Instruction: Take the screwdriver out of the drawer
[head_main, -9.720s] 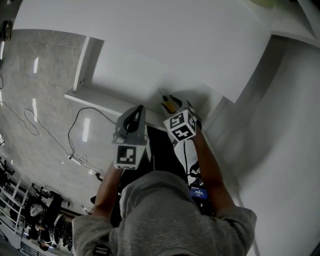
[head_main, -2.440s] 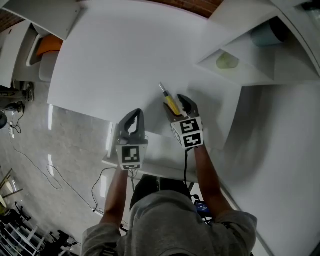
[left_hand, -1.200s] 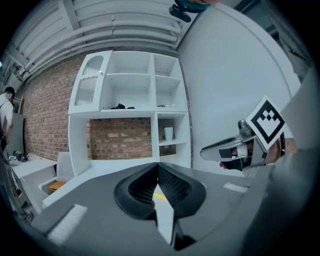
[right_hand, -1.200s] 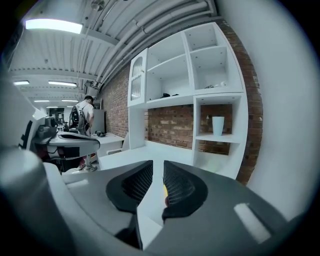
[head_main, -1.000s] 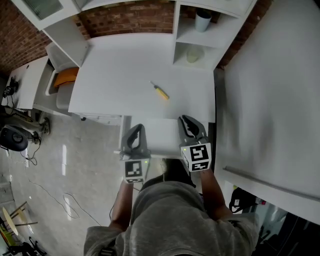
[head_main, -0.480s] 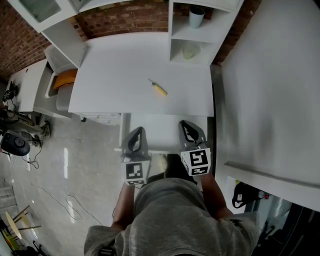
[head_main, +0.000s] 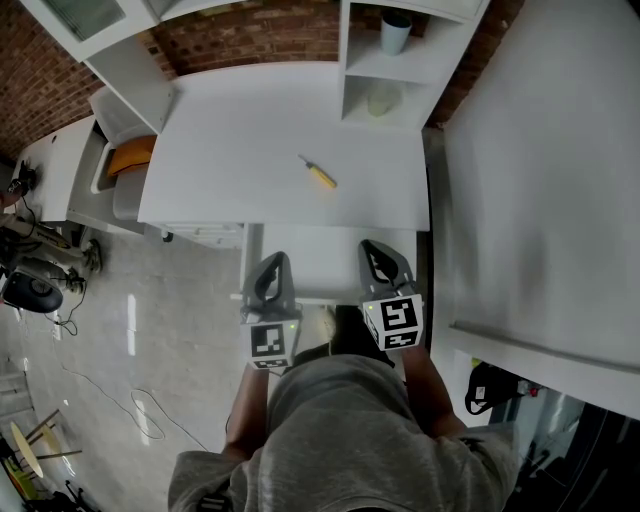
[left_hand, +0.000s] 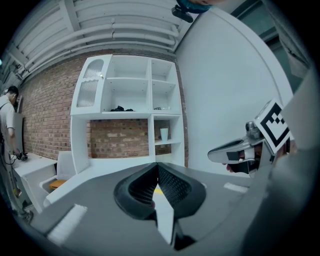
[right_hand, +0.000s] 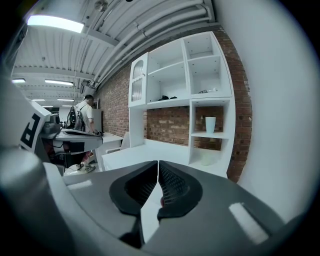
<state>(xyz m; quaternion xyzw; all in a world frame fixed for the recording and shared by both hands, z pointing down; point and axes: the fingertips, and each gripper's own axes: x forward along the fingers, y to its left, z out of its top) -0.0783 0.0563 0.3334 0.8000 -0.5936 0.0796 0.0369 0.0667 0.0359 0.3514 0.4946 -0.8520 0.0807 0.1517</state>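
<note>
The screwdriver (head_main: 320, 175), with a yellow handle and a thin metal shaft, lies loose on the white tabletop (head_main: 230, 150), well beyond both grippers. In the head view my left gripper (head_main: 275, 259) and right gripper (head_main: 371, 246) hover side by side over the open white drawer (head_main: 315, 262) at the table's near edge. Both are shut with nothing between the jaws. In the left gripper view my left gripper (left_hand: 156, 168) shows its tips meeting, with the right gripper's body (left_hand: 240, 149) off to the right. The right gripper view shows my right gripper (right_hand: 158, 165) the same way.
A white shelf unit (head_main: 400, 70) stands at the table's far right, with a cup (head_main: 396, 31) and a pale bowl (head_main: 380, 100) in it. A bin with an orange thing (head_main: 125, 158) is at the left. A white panel (head_main: 540, 180) runs along the right. A person (right_hand: 82, 120) stands at a distance.
The screwdriver, held in the drawer and then carried over the table earlier, now lies still on the tabletop. Both grippers drew back slightly toward me over the last second.
</note>
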